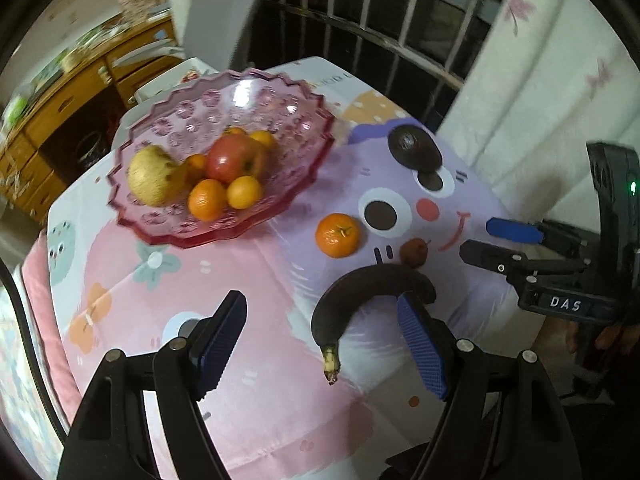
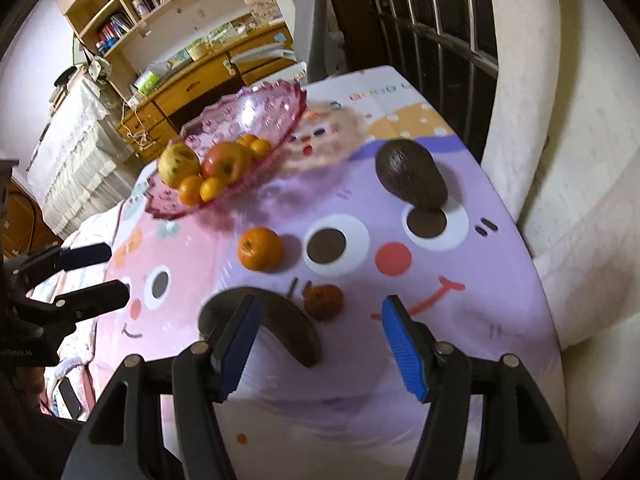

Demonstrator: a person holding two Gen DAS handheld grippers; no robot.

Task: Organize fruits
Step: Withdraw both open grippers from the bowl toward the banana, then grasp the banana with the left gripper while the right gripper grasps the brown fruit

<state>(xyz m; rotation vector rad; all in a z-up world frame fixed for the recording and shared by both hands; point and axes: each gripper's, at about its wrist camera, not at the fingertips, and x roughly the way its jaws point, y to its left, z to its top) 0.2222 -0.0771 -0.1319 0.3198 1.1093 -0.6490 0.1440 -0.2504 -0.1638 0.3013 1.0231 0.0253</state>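
Note:
A pink glass bowl (image 1: 304, 128) (image 2: 288, 100) at the table's far left holds an apple (image 1: 236, 158), a yellow pear (image 1: 154, 176) and several oranges. Loose on the cloth lie an orange (image 1: 337, 235) (image 2: 260, 249), a dark avocado (image 1: 414, 148) (image 2: 410, 174), a small brown dried fruit (image 1: 415, 253) (image 2: 323, 301) and a blackened banana (image 1: 360, 300) (image 2: 288, 320). My left gripper (image 1: 320, 340) (image 2: 94, 276) is open and empty, with the banana between its fingers. My right gripper (image 2: 316, 344) (image 1: 484, 238) is open and empty, just short of the small fruit.
The table wears a pink and purple cartoon cloth (image 1: 248, 280) (image 2: 360, 380). A barred window (image 1: 380, 20) and white curtain (image 1: 540, 80) stand behind it. Wooden drawers and shelves (image 2: 192, 76) are at far left. The table edge lies close below both grippers.

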